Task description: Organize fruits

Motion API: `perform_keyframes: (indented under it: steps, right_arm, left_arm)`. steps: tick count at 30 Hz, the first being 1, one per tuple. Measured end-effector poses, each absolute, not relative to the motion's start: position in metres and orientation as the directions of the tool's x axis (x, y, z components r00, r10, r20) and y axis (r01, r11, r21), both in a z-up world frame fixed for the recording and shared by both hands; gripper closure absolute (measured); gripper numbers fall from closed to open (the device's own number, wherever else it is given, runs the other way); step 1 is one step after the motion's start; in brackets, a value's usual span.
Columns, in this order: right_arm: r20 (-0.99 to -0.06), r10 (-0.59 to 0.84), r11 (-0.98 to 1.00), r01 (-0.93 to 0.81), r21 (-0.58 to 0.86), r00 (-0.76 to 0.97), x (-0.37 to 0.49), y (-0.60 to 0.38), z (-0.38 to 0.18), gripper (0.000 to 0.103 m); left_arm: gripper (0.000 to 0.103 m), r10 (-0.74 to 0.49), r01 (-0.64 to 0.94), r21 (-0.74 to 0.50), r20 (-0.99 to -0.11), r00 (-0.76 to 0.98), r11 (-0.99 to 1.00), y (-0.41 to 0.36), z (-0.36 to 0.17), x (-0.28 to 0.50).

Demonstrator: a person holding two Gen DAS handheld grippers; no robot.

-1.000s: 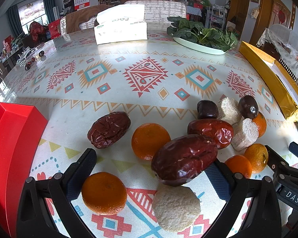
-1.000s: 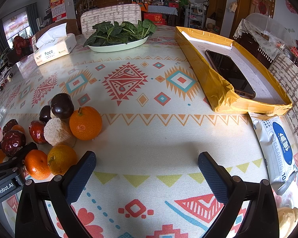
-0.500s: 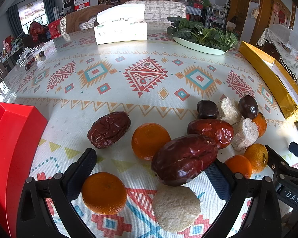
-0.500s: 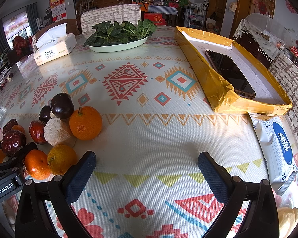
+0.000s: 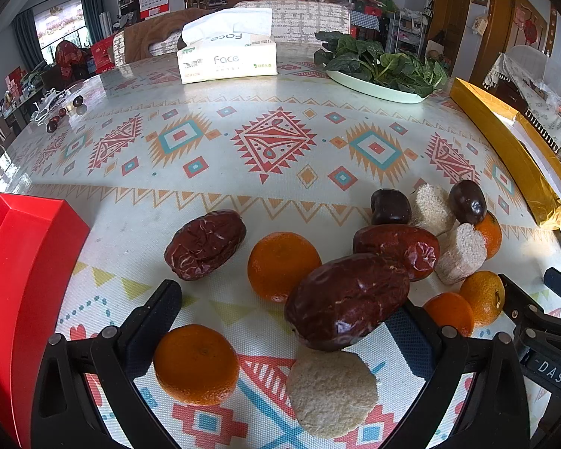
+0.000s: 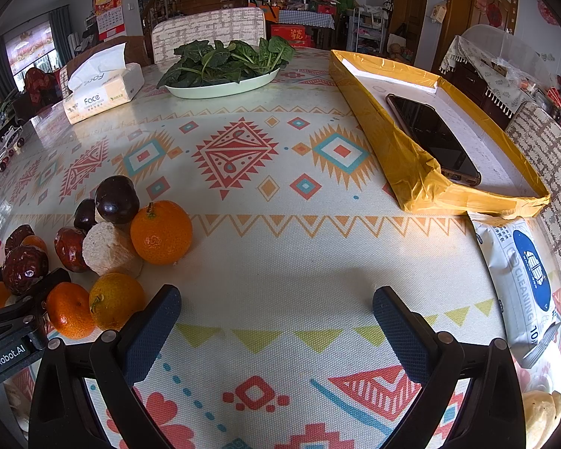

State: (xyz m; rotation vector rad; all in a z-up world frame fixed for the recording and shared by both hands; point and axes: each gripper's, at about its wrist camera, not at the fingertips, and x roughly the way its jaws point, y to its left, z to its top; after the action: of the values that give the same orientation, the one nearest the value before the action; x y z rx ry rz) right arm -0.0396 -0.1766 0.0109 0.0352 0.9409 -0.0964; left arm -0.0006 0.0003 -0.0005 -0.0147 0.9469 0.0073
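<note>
Between the left gripper (image 5: 280, 312) jaws sits a crowd: a big wrinkled red date (image 5: 346, 299) riding on top of a pale rice cake (image 5: 331, 393), with a small orange (image 5: 196, 364) just inside the left jaw. Those jaws stand wide apart and clamp nothing, though the date looks to be brushing the right-hand jaw; from this angle I can't be sure it touches. More fruit is scattered beyond on the patterned tabletop (image 5: 273, 86): a second date (image 5: 205, 245), another orange (image 5: 283, 265), and off to the right a heap of dark plums, dates, rice cakes and oranges. A red box (image 5: 22, 269) waits at the left edge, likely the place for sorted fruit. Handling, as I judge it: the date is light, leathery and a bit soft, so take it across its narrow middle with gentle pressure; it's perched, so a nudge could roll it off. Oranges are firm, round and smooth and may squirt sideways unless gripped at the widest part. Rice cakes look crumbly, go easy. Over on the other side, the right gripper (image 6: 276, 320) hangs above bare mat with its jaws spread wide, empty, touching nothing, the fruit pile just off to its left.
</note>
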Motion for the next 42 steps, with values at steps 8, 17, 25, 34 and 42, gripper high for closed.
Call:
perform_keyframes:
  steps: [8,17,25,34,42]
  right_arm:
    - [-0.808,-0.067,0.995,0.098,-0.012,0.585,-0.04,-0.177,0.011,0.0]
    - [-0.808,-0.067,0.995,0.098,-0.012,0.585,-0.04,-0.176,0.011,0.0]
    - [-0.808,-0.067,0.995,0.098,-0.012,0.585,-0.04,-0.177,0.011,0.0]
    - [-0.808,-0.067,0.995,0.098,-0.012,0.585,-0.041,-0.175,0.011,0.0]
    - [-0.8,0.092,0.993,0.003,0.116,0.593,-0.044,-0.18,0.018,0.0]
  left_arm:
    - [0.0,0.0,-0.013,-0.009,-0.812,0.584,1.0,0.0,-0.001,-0.001]
    - [0.0,0.0,-0.013,-0.009,-0.812,0.584,1.0,0.0,-0.001,-0.001]
    - [0.0,-0.021,0.024,-0.009,-0.828,0.561,1.0,0.001,0.002,-0.006]
    - [0.0,-0.052,0.075,-0.013,-0.843,0.536,0.997,0.003,0.001,-0.016]
    - [0.011,-0.139,0.085,-0.11,-0.796,0.589,0.99,0.021,0.018,-0.041]
